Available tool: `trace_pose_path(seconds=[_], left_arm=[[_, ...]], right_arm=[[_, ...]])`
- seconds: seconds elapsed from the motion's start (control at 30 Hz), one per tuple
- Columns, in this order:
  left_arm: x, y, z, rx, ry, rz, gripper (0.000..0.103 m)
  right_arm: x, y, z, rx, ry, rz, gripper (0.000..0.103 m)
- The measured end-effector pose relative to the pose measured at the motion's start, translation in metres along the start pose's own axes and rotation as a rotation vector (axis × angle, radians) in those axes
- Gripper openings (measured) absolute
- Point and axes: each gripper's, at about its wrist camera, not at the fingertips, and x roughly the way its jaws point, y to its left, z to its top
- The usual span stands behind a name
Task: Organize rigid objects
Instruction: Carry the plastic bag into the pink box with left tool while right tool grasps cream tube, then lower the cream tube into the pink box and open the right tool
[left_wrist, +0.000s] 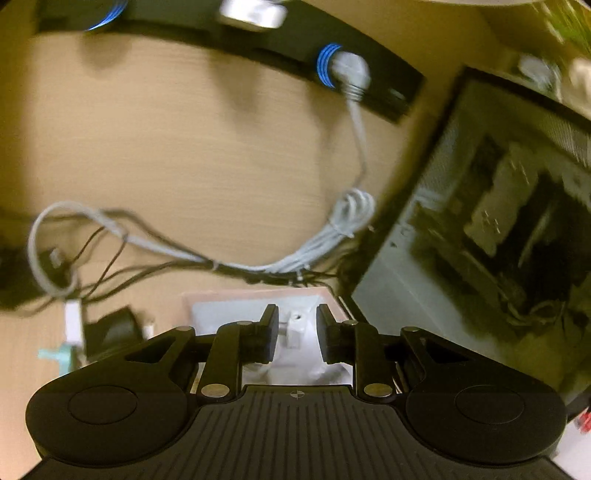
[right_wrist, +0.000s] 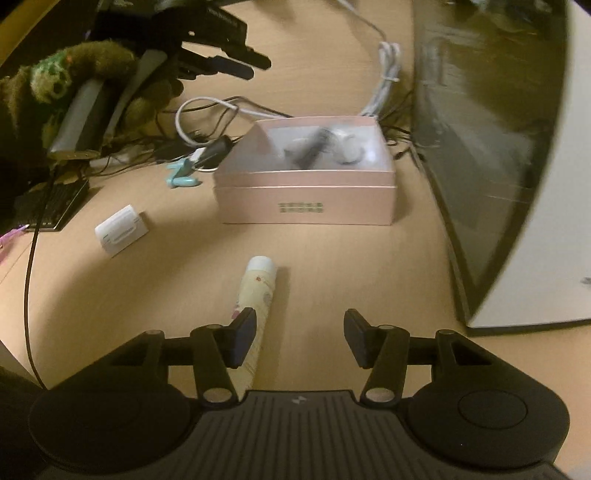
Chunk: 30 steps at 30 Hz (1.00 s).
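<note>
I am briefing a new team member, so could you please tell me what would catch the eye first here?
The pink box in the middle of the wooden desk, open and holding small grey and white items. In front of it a cream tube lies beside the open right gripper, and a stuffed toy sits far left.

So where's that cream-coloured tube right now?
In the right wrist view the cream-coloured tube lies flat on the wooden desk, in front of the pink box and right of the small white case.
</note>
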Motion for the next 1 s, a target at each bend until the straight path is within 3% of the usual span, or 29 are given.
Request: trace_pose_path(seconds=[0.2, 0.43, 0.57, 0.63, 0.67, 0.7, 0.73, 0.87, 1.0], left_arm=[[-0.022, 0.018, -0.037, -0.039, 0.071, 0.027, 0.024], [-0.055, 0.035, -0.085, -0.069, 0.152, 0.066, 0.024], [-0.078, 0.051, -0.098, -0.085, 0.166, 0.100, 0.024], [-0.090, 0.057, -0.103, -0.083, 0.165, 0.112, 0.024], [-0.095, 0.058, -0.106, -0.081, 0.164, 0.118, 0.024], [-0.101, 0.060, -0.109, -0.077, 0.166, 0.122, 0.024], [-0.104, 0.061, -0.112, -0.076, 0.170, 0.125, 0.024], [-0.116, 0.071, -0.125, -0.108, 0.188, 0.136, 0.024], [-0.125, 0.083, -0.133, -0.167, 0.173, 0.164, 0.024]], right_arm=[[0.037, 0.014, 0.004, -0.017, 0.073, 0.046, 0.052], [0.061, 0.037, 0.024, 0.000, 0.100, 0.162, 0.052], [0.079, 0.059, 0.026, -0.098, 0.133, 0.110, 0.053], [0.083, 0.061, 0.026, -0.122, 0.123, 0.077, 0.052], [0.084, 0.061, 0.025, -0.137, 0.120, 0.071, 0.049], [0.083, 0.062, 0.025, -0.156, 0.121, 0.067, 0.037], [0.082, 0.063, 0.025, -0.175, 0.123, 0.071, 0.035], [0.070, 0.059, 0.030, -0.211, 0.108, 0.092, 0.035], [0.047, 0.042, 0.063, -0.154, 0.019, 0.097, 0.035]])
